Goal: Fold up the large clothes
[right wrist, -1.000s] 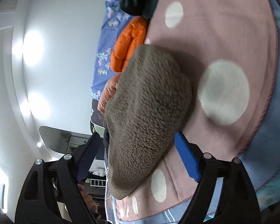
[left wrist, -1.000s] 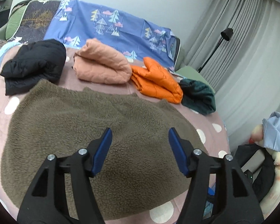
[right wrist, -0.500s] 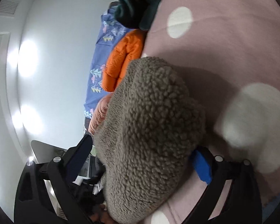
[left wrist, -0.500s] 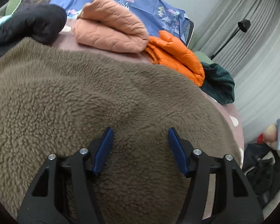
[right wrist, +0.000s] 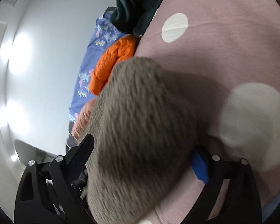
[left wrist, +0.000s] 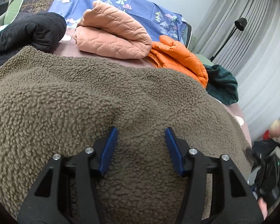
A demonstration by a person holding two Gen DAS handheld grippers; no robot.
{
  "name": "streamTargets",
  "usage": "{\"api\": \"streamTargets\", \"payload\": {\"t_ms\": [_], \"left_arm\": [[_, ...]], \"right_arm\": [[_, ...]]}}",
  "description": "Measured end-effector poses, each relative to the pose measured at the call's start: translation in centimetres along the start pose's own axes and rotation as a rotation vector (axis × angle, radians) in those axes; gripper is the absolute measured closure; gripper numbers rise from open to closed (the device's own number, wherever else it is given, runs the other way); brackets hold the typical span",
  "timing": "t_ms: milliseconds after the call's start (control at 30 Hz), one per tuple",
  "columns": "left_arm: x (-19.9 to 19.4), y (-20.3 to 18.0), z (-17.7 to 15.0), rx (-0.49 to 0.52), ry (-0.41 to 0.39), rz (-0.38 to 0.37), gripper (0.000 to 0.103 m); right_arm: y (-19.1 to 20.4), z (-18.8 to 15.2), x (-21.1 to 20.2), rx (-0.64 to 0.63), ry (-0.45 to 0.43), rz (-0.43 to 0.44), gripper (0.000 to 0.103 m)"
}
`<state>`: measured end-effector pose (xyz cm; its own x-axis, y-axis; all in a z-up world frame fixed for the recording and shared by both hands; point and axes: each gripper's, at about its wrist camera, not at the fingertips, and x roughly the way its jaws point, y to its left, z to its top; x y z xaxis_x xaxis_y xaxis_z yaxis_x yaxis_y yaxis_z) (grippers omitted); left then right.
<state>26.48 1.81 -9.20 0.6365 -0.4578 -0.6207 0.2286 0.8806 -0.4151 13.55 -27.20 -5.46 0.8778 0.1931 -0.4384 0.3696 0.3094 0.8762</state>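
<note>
A brown fleece garment point(left wrist: 84, 97) lies spread over the pink dotted bedspread point(right wrist: 224, 46). My left gripper point(left wrist: 140, 130) rests tip-down on the middle of the fleece. Its blue pads point(left wrist: 110, 145) stand apart and its jaws are closing, with a low ridge of pile between them. In the right wrist view, blurred, a thick rounded edge of the fleece point(right wrist: 140, 112) fills the gap of my right gripper point(right wrist: 141, 145). That gripper is wide and its jaws are closing slightly. One finger lies over the fleece and the other, with its blue pad point(right wrist: 198, 166), under it on the bedspread.
Folded clothes line the far side of the bed: a black jacket point(left wrist: 28, 31), a peach quilted one point(left wrist: 112, 35), an orange puffer point(left wrist: 177, 57) and a dark green garment point(left wrist: 222, 84). Behind them are a blue tree-print sheet point(left wrist: 121, 1), curtains and a floor lamp point(left wrist: 239, 22).
My left gripper came down onto the fleece and its jaws narrowed a little. My right gripper slid forward and widened, so the fleece edge now lies deep between its fingers.
</note>
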Motion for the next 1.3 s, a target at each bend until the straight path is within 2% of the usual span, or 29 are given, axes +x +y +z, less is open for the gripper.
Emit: {"api": "streamTargets", "payload": {"t_ms": [67, 133, 167, 200, 267, 400, 467, 533, 600, 633, 667, 833, 900, 1033, 1167, 1300], "left_arm": [[-0.1, -0.1, -0.1, 0.002, -0.001, 0.001, 0.047], [-0.3, -0.4, -0.1, 0.014, 0.007, 0.007, 0.048], [-0.4, -0.6, -0.2, 0.020, 0.013, 0.011, 0.049], [-0.6, -0.8, -0.1, 0.020, 0.021, 0.011, 0.049], [-1.5, -1.1, 0.2, -0.015, 0.024, -0.029, 0.049], [-3.1, -2.8, 1.2, -0.049, 0.008, -0.153, 0.049], [-2.8, -3.8, 1.8, -0.053, 0.030, -0.204, 0.042], [-1.2, -3.8, 1.9, -0.098, 0.088, -0.219, 0.039], [1.8, -2.5, 1.3, -0.211, 0.175, -0.273, 0.039], [2.8, -1.8, 0.9, -0.256, 0.187, -0.290, 0.039], [3.3, -1.2, 0.5, -0.290, 0.172, -0.314, 0.039], [1.7, -0.2, 0.6, -0.333, 0.149, -0.394, 0.039], [-0.6, 1.0, 0.9, -0.368, 0.112, -0.462, 0.039], [-6.9, 3.7, 2.1, -0.357, 0.001, -0.483, 0.037], [-13.7, 6.8, 3.2, -0.342, -0.120, -0.444, 0.032], [-20.1, 9.6, 3.7, -0.326, -0.212, -0.391, 0.031]], "right_arm": [[0.6, 0.8, 0.6, 0.024, -0.005, 0.009, 0.007], [1.5, 1.0, 0.8, -0.018, -0.005, -0.017, 0.023], [1.8, 0.9, 0.7, -0.038, -0.013, -0.023, 0.043], [2.3, 0.8, 0.5, -0.071, -0.021, -0.028, 0.050], [3.3, 0.2, -0.2, -0.155, -0.048, -0.047, 0.055], [4.9, -0.4, -0.6, -0.251, -0.086, -0.058, 0.058], [6.0, -1.0, -1.0, -0.315, -0.104, -0.059, 0.058], [7.0, -1.6, -1.5, -0.380, -0.115, -0.049, 0.059], [8.5, -2.3, -1.9, -0.464, -0.119, -0.031, 0.060], [9.3, -2.8, -2.0, -0.505, -0.115, -0.022, 0.060], [10.2, -3.6, -2.3, -0.561, -0.116, -0.019, 0.060], [14.2, -6.0, -2.8, -0.753, -0.133, -0.003, 0.060], [15.8, -6.8, -2.5, -0.820, -0.123, 0.017, 0.060], [18.2, -9.2, -2.2, -0.934, -0.107, 0.047, 0.061], [20.5, -12.3, -1.4, -1.036, -0.081, 0.098, 0.062], [22.9, -14.7, -0.4, -1.078, -0.060, 0.151, 0.065]]}}
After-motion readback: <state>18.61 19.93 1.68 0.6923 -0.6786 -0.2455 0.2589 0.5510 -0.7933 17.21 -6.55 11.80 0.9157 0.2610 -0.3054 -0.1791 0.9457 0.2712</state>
